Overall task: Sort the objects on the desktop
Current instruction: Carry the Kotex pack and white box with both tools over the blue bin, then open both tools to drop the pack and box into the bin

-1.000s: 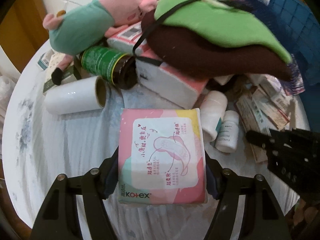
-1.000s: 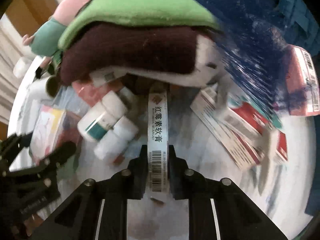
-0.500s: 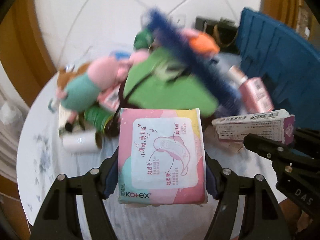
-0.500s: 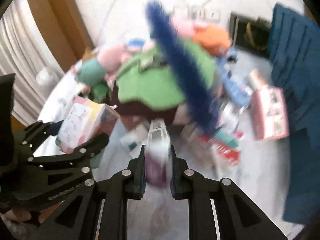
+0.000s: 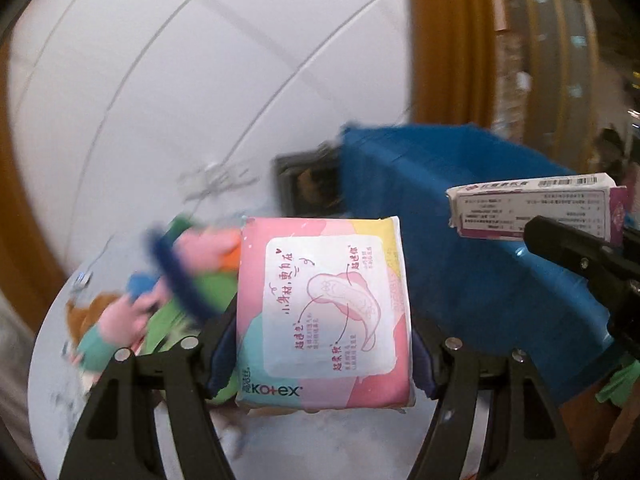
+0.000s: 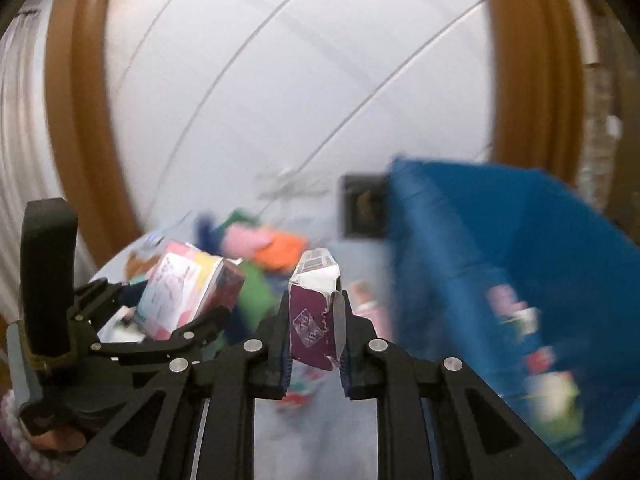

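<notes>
Left wrist view: left claw (image 5: pixel 324 340) clamped wide across soft, light pad pack (image 5: pixel 322 312), right claw (image 6: pixel 314 320) pinching thin crushable carton (image 6: pixel 314 312) by its flanks, both aloft near blue bin (image 6: pixel 520 280).

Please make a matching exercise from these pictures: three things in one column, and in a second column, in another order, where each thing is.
Things:
1. Kotex pack
2. purple-and-white box
3. pink plush toy

Places:
A. lying on the table
B. clamped in the left tool
C. clamped in the right tool

Pairs: 1-B, 2-C, 3-A
</notes>
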`<control>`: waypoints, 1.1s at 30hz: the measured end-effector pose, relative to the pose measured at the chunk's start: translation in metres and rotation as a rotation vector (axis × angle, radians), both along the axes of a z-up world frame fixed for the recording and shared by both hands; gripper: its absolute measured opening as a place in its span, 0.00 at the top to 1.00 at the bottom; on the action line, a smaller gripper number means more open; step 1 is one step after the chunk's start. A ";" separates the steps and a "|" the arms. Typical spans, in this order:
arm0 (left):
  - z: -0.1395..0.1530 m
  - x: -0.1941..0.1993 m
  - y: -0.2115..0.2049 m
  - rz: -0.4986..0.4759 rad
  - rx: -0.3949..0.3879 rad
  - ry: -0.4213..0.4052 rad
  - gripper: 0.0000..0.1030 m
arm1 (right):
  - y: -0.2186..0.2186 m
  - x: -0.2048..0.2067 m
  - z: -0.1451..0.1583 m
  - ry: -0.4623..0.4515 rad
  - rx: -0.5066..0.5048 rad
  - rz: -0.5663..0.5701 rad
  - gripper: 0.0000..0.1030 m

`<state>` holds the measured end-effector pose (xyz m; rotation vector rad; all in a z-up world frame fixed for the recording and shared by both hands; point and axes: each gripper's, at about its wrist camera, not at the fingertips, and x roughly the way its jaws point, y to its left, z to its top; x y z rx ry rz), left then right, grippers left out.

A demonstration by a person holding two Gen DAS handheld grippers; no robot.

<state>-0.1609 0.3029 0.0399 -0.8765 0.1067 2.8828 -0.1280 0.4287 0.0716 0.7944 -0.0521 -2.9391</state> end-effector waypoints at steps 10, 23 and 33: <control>0.045 -0.049 0.170 -0.244 -0.031 -0.024 0.33 | 0.151 0.028 0.030 0.059 0.046 -0.297 0.83; 0.036 -0.084 0.254 -0.306 -0.100 -0.142 0.33 | 0.240 0.013 -0.001 -0.071 0.087 -0.398 0.83; 0.041 -0.087 0.253 -0.267 -0.110 -0.129 0.25 | 0.254 -0.001 -0.010 -0.106 0.090 -0.385 0.82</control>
